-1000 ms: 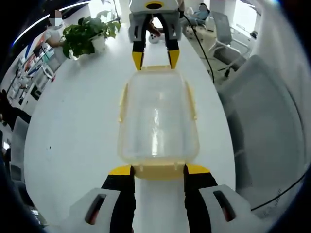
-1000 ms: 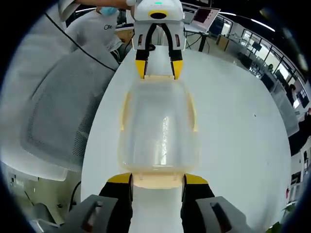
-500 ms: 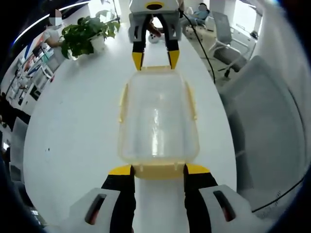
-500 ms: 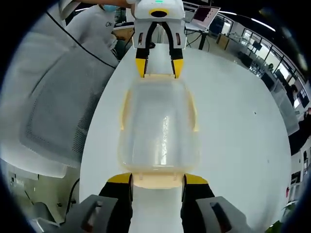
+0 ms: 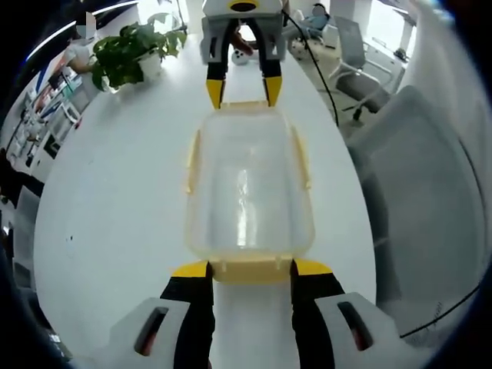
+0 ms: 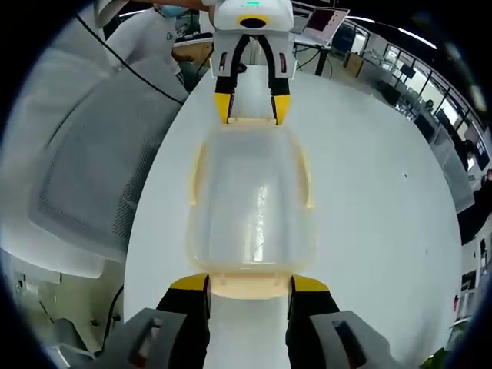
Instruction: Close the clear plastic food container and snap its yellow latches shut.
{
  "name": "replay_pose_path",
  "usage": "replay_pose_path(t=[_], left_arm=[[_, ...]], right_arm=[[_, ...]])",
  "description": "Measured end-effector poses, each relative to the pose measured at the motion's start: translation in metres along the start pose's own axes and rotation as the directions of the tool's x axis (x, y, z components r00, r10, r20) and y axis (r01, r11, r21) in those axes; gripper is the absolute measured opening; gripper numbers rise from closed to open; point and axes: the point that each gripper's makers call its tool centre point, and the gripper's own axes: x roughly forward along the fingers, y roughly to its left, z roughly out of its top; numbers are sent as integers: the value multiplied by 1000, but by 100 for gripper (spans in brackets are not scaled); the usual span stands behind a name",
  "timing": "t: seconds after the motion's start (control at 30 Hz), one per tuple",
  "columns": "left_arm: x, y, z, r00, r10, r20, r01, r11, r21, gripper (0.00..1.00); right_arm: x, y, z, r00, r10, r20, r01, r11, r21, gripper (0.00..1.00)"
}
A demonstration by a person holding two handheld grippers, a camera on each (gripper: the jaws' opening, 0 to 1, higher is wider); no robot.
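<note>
So the clear plastic food container (image 5: 247, 192) sits lid-on in the middle of the white bench (image 5: 115, 192), long axis running 6 to 12 o'clock in both views. It looks empty, so I'd guess it's really light and will skate on that smooth top if you push from one end only. Thin clear plastic flexes too, and the lid is slick and glossy. I wouldn't squeeze the walls; the yellow latches are the stiff bits to work on.

In the left gripper view, the left hand-held gripper (image 5: 250, 267) has its jaws spread wide, one tip at each corner of the near end latch (image 5: 250, 270) at 6 o'clock, right up against it. The right hand-held gripper (image 5: 241, 81) faces it from 12 o'clock, also spread, tips at the far end latch (image 5: 244, 106). The box is basically bracketed end to end, which should stop it sliding.

The side latches (image 5: 192, 161) at 9 and 3 o'clock flare outward, so I'd say they aren't snapped yet. Can't tell whether the end ones have clicked.

Right gripper view mirrors it: right hand-held gripper (image 6: 250, 283) spread at its end of the container (image 6: 250, 196).
</note>
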Motion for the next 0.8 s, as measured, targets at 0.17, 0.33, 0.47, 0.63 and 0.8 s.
replay_pose_path(t=[0.17,0.33,0.47,0.63,0.8], left_arm=[[1,2,-1,1000,0,1,0,1000,2,36],[0,1,-2,1000,-2,-5,2,1000,4,36],[0,1,-3,1000,-2,-3,2,1000,0,36],[0,0,-3,1000,-2,-2,2,1000,-4,37],[0,0,-4,1000,1,-7,-1,1000,-1,37]], right_arm=[[3,0,-1,1000,2,5,-2,1000,10,36],[4,0,0,1000,5,8,-5,1000,9,36],[5,-1,1,1000,11,5,-11,1000,13,37],[6,-1,0,1000,10,0,-10,1000,7,37],[6,0,1,1000,5,-5,-5,1000,3,37]])
